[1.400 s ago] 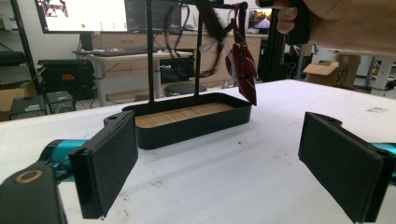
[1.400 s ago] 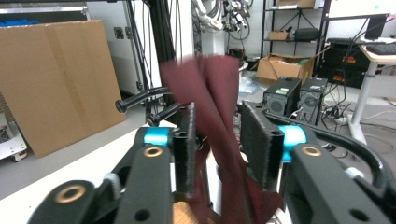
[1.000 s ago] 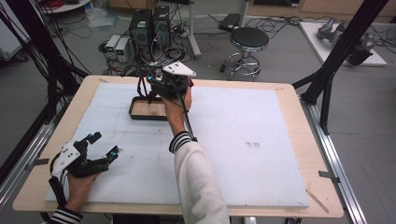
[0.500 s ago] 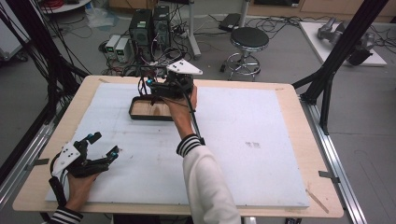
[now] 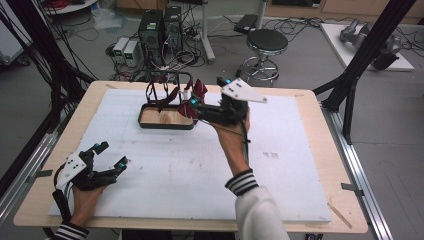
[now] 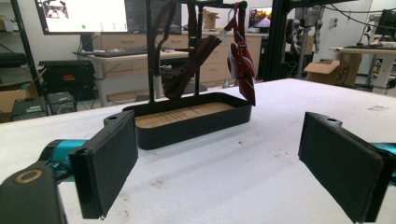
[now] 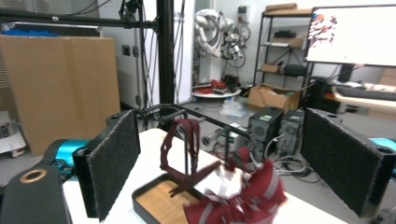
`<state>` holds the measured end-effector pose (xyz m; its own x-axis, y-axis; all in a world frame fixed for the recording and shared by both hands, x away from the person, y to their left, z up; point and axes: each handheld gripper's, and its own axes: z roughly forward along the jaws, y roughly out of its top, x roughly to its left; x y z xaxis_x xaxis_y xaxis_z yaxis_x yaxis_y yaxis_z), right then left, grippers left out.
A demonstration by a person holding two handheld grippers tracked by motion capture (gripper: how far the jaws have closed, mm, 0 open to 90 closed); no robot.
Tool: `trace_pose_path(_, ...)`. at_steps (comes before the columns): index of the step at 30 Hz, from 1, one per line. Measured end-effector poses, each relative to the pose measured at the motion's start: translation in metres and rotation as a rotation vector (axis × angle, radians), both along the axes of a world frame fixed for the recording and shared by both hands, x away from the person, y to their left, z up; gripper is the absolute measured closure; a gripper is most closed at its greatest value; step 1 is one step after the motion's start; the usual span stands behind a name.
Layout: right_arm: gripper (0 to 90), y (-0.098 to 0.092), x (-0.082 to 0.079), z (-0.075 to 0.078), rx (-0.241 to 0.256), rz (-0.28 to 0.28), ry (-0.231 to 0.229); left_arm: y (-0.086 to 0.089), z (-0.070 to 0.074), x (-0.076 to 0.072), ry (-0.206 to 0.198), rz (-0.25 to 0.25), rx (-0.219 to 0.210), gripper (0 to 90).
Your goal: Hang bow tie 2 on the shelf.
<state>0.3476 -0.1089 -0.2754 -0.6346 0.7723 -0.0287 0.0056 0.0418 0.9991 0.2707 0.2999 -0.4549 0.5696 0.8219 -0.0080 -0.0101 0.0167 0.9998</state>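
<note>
A black stand [image 5: 165,80] rises from a black tray with a wooden floor [image 5: 165,119] at the back of the white table. A dark maroon tie [image 6: 191,60] and a red striped tie [image 6: 243,56] hang from its top bar. My right gripper [image 5: 195,103] hovers at the stand's right end, open, with the striped tie [image 7: 243,196] blurred just below and ahead of its jaws, not between them. My left gripper [image 5: 114,155] rests open at the front left of the table, pointing at the tray [image 6: 187,121] with nothing between its jaws.
The white foam board [image 5: 280,175] covers the wooden table top. Black frame posts [image 5: 360,65] stand at the table's left and right sides. Computers [image 5: 160,30] and a stool [image 5: 267,45] stand on the floor behind.
My right gripper has moved right, from over the tray to the stand's right end. The red striped tie now shows hanging there. The left gripper has stayed put.
</note>
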Motion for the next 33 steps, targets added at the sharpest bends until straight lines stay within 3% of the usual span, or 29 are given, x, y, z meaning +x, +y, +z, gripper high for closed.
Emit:
trace_pose_path(6,11.7,-0.047,-0.04,-0.016,-0.004,-0.055,-0.036,0.0,0.0,0.0,-0.001,0.0,0.0,12.4)
trace_pose_path(8,11.7,-0.063,-0.051,-0.025,0.005,-0.073,-0.027,0.0,0.0,0.0,-0.003,0.002,0.0,12.4)
trace_pose_path(16,11.7,-0.112,-0.084,-0.076,0.015,-0.148,0.01,0.0,0.0,0.0,-0.006,0.002,0.001,12.4)
trace_pose_path(22,11.7,-0.134,-0.095,-0.118,0.023,-0.199,0.028,0.0,0.0,0.0,-0.007,0.004,0.0,12.3)
trace_pose_path(24,11.6,-0.137,-0.094,-0.124,0.011,-0.203,0.06,0.0,0.0,0.0,-0.006,0.003,-0.001,12.3)
trace_pose_path(26,11.6,-0.139,-0.096,-0.131,0.025,-0.226,0.025,0.0,0.0,0.0,-0.007,0.002,0.0,12.4)
trace_pose_path(33,11.6,-0.145,-0.096,-0.152,0.023,-0.237,0.047,0.0,0.0,-0.001,-0.008,0.002,0.001,12.3)
